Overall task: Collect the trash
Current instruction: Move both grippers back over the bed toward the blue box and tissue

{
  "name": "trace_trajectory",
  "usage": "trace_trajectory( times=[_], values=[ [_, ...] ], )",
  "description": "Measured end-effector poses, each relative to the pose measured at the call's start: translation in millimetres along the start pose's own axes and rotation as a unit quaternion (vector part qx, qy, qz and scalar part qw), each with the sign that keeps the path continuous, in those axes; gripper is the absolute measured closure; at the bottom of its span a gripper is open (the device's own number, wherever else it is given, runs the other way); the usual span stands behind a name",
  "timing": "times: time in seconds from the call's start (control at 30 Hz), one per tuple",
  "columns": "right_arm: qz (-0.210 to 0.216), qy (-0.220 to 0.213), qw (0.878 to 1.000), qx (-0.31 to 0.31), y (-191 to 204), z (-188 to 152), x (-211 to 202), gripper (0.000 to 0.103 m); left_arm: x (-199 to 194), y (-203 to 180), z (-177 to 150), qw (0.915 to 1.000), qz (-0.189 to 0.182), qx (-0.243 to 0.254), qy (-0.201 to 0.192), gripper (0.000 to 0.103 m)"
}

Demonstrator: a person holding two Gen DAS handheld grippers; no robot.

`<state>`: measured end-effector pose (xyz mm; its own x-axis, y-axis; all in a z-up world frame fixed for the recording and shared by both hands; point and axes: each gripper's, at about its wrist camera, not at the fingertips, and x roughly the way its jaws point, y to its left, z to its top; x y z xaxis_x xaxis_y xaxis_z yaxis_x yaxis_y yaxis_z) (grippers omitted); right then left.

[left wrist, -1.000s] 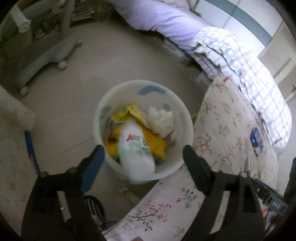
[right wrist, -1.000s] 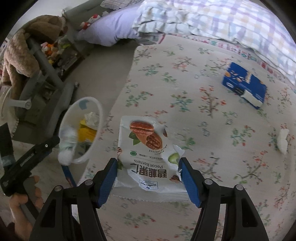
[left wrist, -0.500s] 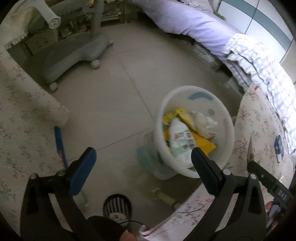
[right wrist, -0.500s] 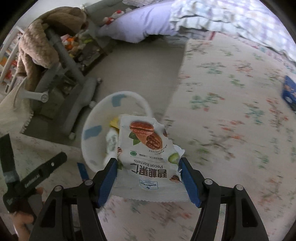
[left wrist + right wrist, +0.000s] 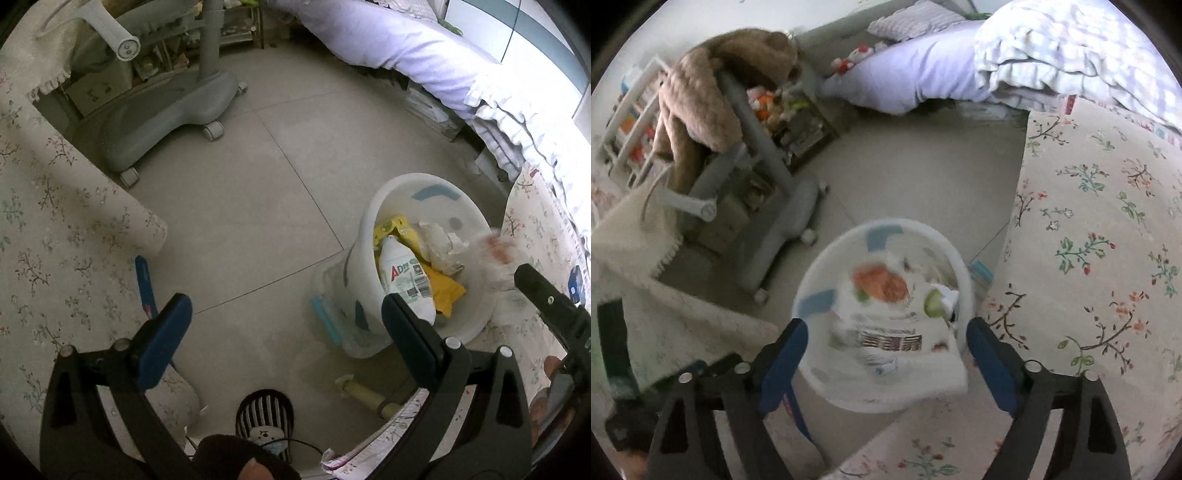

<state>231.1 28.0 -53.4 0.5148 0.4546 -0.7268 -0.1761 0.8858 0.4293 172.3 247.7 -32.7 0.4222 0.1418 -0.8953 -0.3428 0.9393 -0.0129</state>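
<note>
White, blurred pecan bag [image 5: 890,325] hangs over bin [image 5: 820,280], right gripper [image 5: 886,354] released.

Both your wrist cameras look steeply down; they share the white bin [image 5: 424,266] [image 5: 882,314], centre-right left-side, centred nearer right-side.

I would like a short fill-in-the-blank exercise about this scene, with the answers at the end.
1. The white bin stands on the ____.
2. Inside the bin, a white bottle lies on a ____ wrapper.
3. The pecan bag is over the bin; the right gripper jaws are ____.
4. The left gripper holds ____.

Answers: floor; yellow; open; nothing
</note>
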Motion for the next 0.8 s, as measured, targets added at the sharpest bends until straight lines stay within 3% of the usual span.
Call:
trace_trajectory(
  times=[0.3,0.53,0.8],
  values=[
    [-0.073,-0.014,0.997,-0.035,-8,-3,-38,0.011,-7,-20,-4,0.9995,-0.026,0.017,0.001,0.001],
    [-0.108,-0.028,0.993,0.048,-67,-3,-98,0.011,-20,-49,-11,0.9979,-0.062,0.019,0.001,0.001],
    [-0.164,-0.044,0.980,0.108,-136,-2,-163,0.011,-31,-101,-23,0.9943,-0.078,0.073,0.000,0.001]
  ],
)
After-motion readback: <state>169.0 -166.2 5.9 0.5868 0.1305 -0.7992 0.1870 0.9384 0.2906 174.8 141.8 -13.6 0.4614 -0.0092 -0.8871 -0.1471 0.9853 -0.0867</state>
